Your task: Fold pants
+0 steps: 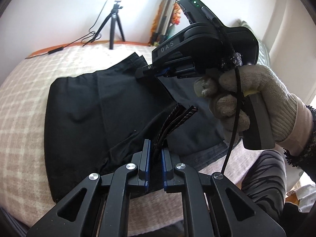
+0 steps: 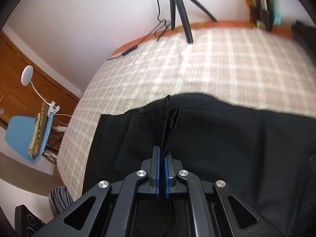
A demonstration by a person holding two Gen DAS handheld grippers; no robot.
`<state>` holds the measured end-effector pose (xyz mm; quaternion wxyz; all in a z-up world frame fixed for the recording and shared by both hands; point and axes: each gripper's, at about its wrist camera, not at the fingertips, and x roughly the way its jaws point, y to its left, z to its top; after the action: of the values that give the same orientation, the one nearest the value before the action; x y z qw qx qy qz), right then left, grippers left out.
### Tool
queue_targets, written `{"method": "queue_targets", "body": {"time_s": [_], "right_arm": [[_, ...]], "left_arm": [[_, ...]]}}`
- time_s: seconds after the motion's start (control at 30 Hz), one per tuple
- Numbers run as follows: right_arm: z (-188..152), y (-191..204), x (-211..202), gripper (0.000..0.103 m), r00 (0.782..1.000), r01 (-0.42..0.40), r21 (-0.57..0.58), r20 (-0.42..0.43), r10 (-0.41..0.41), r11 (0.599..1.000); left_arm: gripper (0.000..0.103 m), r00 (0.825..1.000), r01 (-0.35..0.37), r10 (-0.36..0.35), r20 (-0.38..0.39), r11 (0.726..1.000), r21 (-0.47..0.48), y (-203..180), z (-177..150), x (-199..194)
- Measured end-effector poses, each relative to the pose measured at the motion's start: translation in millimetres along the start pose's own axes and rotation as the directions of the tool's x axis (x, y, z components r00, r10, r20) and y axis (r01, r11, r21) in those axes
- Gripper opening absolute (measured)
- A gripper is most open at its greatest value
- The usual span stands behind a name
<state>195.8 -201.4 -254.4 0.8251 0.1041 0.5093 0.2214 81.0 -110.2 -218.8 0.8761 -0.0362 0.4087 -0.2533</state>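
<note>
Left wrist view: my left gripper (image 1: 156,148) is clamped on a striped fabric band of the pants (image 1: 102,106), its blue pads pinching the cloth from both sides. Above and to the right of the pants, my gloved right hand (image 1: 250,102) grips the handle of my right gripper (image 1: 147,73), which is tilted down toward the pants' far edge. In the right wrist view, that gripper (image 2: 162,158) is clenched on a raised fold of the pants (image 2: 227,138), the black cloth standing upright between its fingers. The pants lie spread on a checked beige blanket (image 1: 25,102). Beyond the pants, a black tripod (image 1: 115,23) stands at the blanket's far edge against a white wall. Left of the pants, off the blanket, sits a blue chair (image 2: 27,136).
</note>
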Motion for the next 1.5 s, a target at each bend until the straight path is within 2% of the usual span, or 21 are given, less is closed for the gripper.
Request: {"method": "queue_targets", "body": {"time_s": [0.4,0.67,1.17,1.27,1.5], "right_arm": [[3.1,-20.7,-61.3,0.001,0.989,0.112,-0.022,0.1,-0.109,0.994],[2.6,-58.3,-98.9,0.001,0.977,0.172,0.014,0.128,-0.172,0.985],[-5.7,-129.1,-132.3,0.001,0.959,0.233,0.107,0.142,-0.247,0.966],[-7.6,-139.7,-131.7,0.001,0.964,0.218,0.12,0.127,-0.233,0.969],[-12.3,-151.3,-132.3,0.001,0.957,0.249,0.124,0.125,-0.264,0.961]], "left_arm": [[0.007,0.994,0.111,-0.111,0.007,0.993,0.035,-47.4,21.2,16.3],[0.007,0.984,0.178,-0.179,-0.002,0.98,0.083,-84.5,34.2,31.6],[0.006,0.967,0.252,-0.244,-0.074,0.961,0.117,-129.3,49.0,82.5],[0.006,0.966,0.254,-0.244,-0.09,0.959,0.129,-135.6,48.6,89.0],[0.006,0.96,0.273,-0.259,-0.111,0.953,0.133,-147.9,48.2,101.5]]}}
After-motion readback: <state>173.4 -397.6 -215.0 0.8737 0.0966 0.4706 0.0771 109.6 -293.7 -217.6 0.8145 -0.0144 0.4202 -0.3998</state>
